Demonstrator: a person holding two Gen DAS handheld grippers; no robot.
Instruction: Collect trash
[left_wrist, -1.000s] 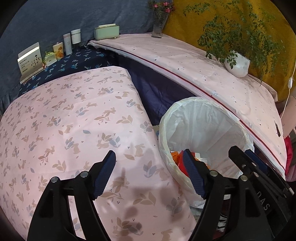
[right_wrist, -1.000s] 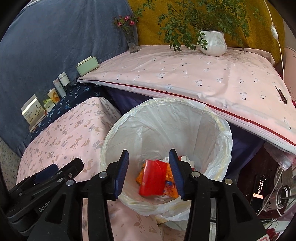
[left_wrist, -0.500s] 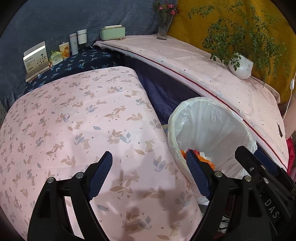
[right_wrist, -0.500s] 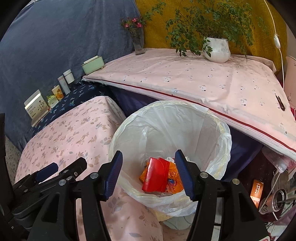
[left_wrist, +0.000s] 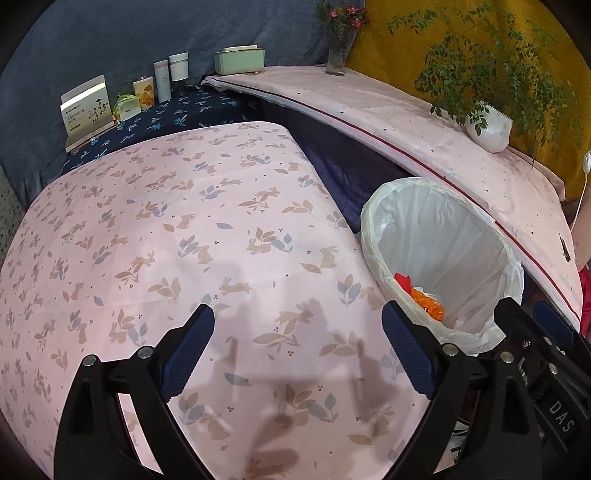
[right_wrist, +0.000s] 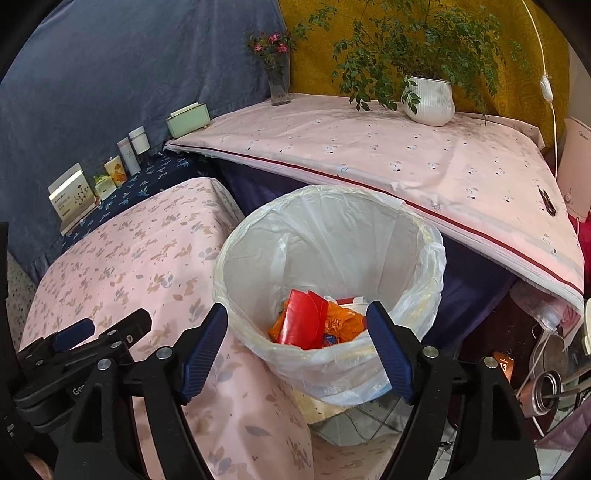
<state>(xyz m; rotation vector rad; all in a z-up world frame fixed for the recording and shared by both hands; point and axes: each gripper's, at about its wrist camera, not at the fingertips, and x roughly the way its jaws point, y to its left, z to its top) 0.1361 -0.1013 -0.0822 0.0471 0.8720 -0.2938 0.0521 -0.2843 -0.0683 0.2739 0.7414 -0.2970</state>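
Observation:
A bin lined with a white plastic bag (right_wrist: 258, 236) (left_wrist: 384, 206) stands between two cloth-covered tables. Red and orange wrappers (right_wrist: 314, 325) (left_wrist: 424, 299) lie at its bottom. My right gripper (right_wrist: 297, 325) hovers over the bin's near rim, its jaws opening and nothing between the blue pads. My left gripper (left_wrist: 297, 328) hangs over the pink rabbit-print cloth (left_wrist: 184, 240) left of the bin, jaws also opening, with nothing in them. The left gripper also shows at the lower left of the right wrist view (right_wrist: 85, 339).
A higher pink-covered table (right_wrist: 369, 147) runs behind the bin, bearing a white plant pot (right_wrist: 428, 99) and a flower vase (right_wrist: 279, 85). Boxes and bottles (left_wrist: 155, 88) line the dark blue shelf at the back. Cables and a metal cup (right_wrist: 546, 384) clutter the lower right.
Both grippers' jaws have spread wider. Both have drawn back towards me and left, so the bin sits farther right in the left wrist view. The red wrapper lies loose in the bin.

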